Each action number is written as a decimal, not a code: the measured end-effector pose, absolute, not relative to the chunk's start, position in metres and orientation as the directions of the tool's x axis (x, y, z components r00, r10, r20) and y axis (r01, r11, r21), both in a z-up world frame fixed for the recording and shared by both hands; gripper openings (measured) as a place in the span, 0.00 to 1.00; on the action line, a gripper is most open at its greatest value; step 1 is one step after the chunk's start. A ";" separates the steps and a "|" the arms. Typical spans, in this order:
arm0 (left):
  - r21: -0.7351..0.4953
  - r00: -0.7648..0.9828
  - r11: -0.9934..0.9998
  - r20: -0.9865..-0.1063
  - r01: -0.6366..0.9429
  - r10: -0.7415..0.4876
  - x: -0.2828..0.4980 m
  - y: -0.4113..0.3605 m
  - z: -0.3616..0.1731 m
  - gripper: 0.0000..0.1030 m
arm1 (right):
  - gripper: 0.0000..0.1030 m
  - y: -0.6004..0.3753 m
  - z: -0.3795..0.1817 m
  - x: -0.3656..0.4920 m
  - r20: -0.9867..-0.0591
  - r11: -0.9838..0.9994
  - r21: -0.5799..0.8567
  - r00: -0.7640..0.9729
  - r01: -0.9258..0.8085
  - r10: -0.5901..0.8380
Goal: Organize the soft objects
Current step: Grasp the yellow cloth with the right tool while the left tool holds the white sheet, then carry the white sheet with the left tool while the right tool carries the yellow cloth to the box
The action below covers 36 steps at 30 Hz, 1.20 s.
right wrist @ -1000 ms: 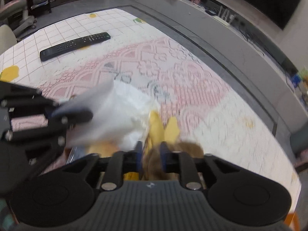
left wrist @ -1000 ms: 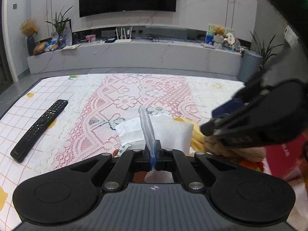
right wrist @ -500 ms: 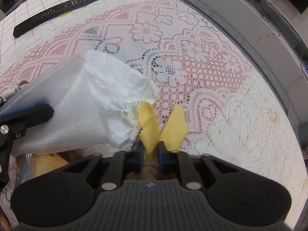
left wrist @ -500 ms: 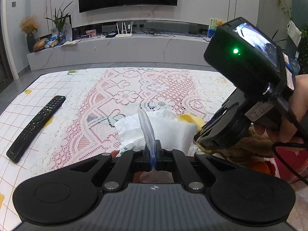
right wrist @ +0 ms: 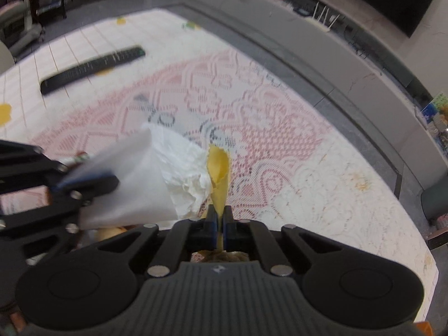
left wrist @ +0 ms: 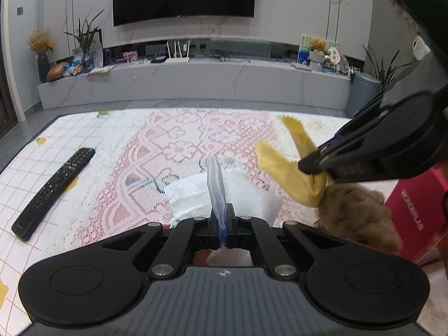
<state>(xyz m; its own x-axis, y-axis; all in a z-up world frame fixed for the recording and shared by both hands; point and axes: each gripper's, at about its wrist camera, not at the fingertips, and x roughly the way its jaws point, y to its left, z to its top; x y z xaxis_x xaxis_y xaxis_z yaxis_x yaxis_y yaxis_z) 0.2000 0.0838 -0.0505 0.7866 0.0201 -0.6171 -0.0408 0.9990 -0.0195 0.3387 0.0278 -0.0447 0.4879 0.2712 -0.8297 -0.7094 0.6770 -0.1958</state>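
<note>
My left gripper is shut on the edge of a clear plastic bag stuffed with white tissue; the bag also shows in the right wrist view. My right gripper is shut on the yellow scarf of a brown plush toy. In the left wrist view the right gripper holds the scarf with the plush body hanging below it, lifted above the lace tablecloth, just right of the bag.
A black remote lies on the left of the table; it also shows in the right wrist view. A red box stands at the right edge. A grey TV bench runs behind the table.
My right gripper has lifted the plush toy by its scarf, up and away from the table. My left gripper has stayed shut on the bag in about the same place.
</note>
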 end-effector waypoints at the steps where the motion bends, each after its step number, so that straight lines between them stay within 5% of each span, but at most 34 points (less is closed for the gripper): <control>1: -0.023 0.796 0.999 -0.605 -0.038 0.017 0.197 0.083 -0.046 0.02 | 0.00 0.025 -0.038 0.335 -0.822 0.682 -0.195 0.497 -0.705 0.279; 18: -0.044 0.879 0.996 -0.469 0.075 -0.087 0.122 0.047 0.052 0.01 | 0.00 -0.047 0.075 0.232 -0.681 0.756 -0.103 0.600 -0.646 0.420; 28: -0.079 0.853 0.972 -0.467 0.221 -0.232 0.068 0.001 0.056 0.01 | 0.00 -0.123 0.063 0.138 -0.602 0.859 0.063 0.667 -0.508 0.439; 36: -0.084 0.815 0.944 -0.482 0.320 -0.320 0.062 -0.048 0.052 0.01 | 0.00 -0.179 0.053 0.076 -0.521 0.938 0.075 0.789 -0.337 0.325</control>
<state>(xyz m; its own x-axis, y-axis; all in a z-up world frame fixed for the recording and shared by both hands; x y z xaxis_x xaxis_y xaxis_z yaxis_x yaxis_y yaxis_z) 0.0624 -0.0476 0.0524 0.8154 -0.3200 -0.4824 0.3205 0.9435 -0.0841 0.0762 -0.1790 0.0527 0.7889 0.3252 -0.5214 -0.3373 0.9384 0.0749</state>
